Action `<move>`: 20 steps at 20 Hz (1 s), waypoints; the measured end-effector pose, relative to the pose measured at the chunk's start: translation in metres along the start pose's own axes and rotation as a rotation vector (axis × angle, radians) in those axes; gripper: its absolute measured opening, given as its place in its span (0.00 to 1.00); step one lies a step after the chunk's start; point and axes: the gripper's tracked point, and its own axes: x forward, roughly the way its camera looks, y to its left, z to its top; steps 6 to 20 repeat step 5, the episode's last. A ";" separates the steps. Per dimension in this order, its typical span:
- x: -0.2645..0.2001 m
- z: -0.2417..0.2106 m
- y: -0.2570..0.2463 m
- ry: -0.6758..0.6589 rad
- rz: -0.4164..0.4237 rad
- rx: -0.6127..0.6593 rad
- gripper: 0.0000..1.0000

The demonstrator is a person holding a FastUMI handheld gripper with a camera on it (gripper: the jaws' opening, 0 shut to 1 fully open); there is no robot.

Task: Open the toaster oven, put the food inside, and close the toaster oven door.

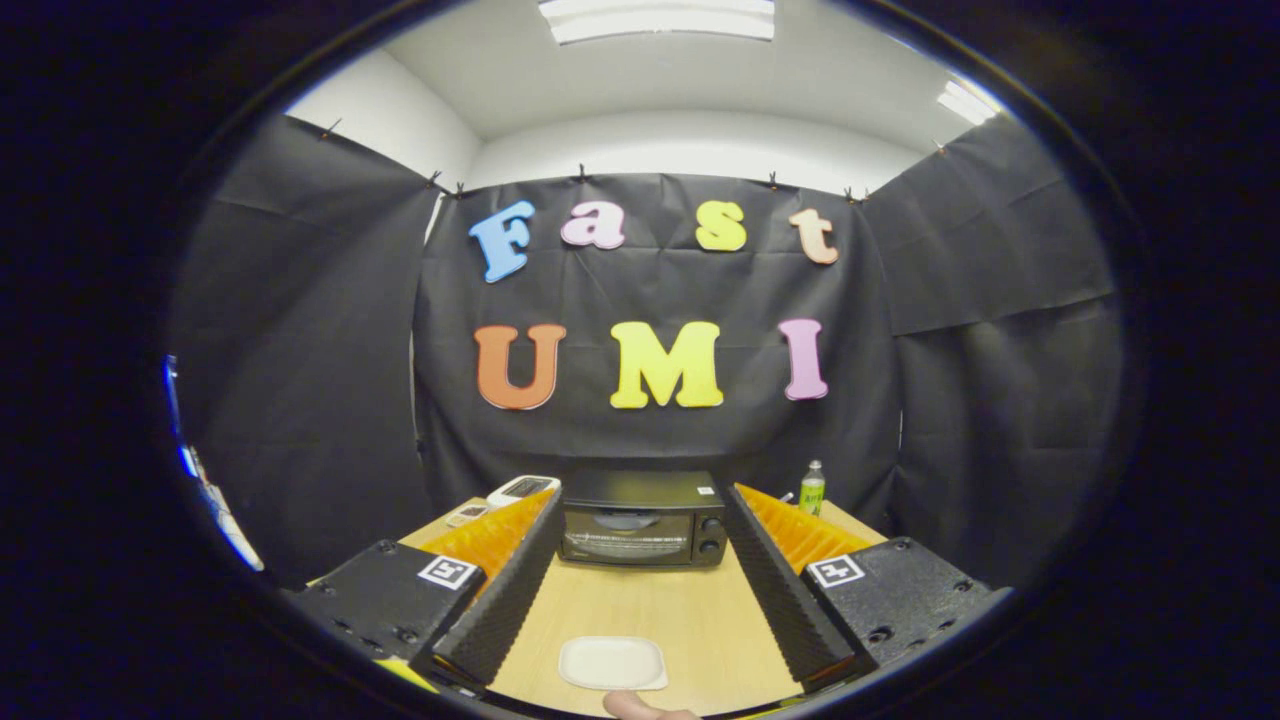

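Our tongs (643, 505) stand wide open above a pale wooden table (690, 610), gripping nothing, their two fingers (505, 595) spread well apart and angled in towards one another. Straight ahead, framed in the gap between the fingertips and just beyond them, we see the black toaster oven (643, 518) at the far side of the table, its glass door shut and two round knobs stacked on its right-hand panel. Through the glass we can make out a wire rack, though we cannot tell whether anything rests on it.

Closer to us, between the bases of the fingers, lies a small white rectangular plate (612, 662) flat on the wood; it looks bare. Just nearer than the plate, a rounded pinkish piece of food (640, 706) pokes into sight, mostly cut off, so we cannot say what it is.

Beyond the left finger sit two small flat devices (522, 488), partly hidden. Beyond the right finger a clear bottle (812, 487) with a green label stands upright beside the oven; the label's writing is too small for us to read. A square black-and-white marker (447, 572) shows on each finger's mount.
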 end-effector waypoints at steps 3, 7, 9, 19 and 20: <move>0.000 -0.008 -0.003 0.017 -0.007 -0.015 1.00; 0.000 -0.013 0.002 0.038 0.009 -0.025 1.00; 0.000 -0.013 0.002 0.038 0.009 -0.025 1.00; 0.000 -0.013 0.002 0.038 0.009 -0.025 1.00; 0.000 -0.013 0.002 0.038 0.009 -0.025 1.00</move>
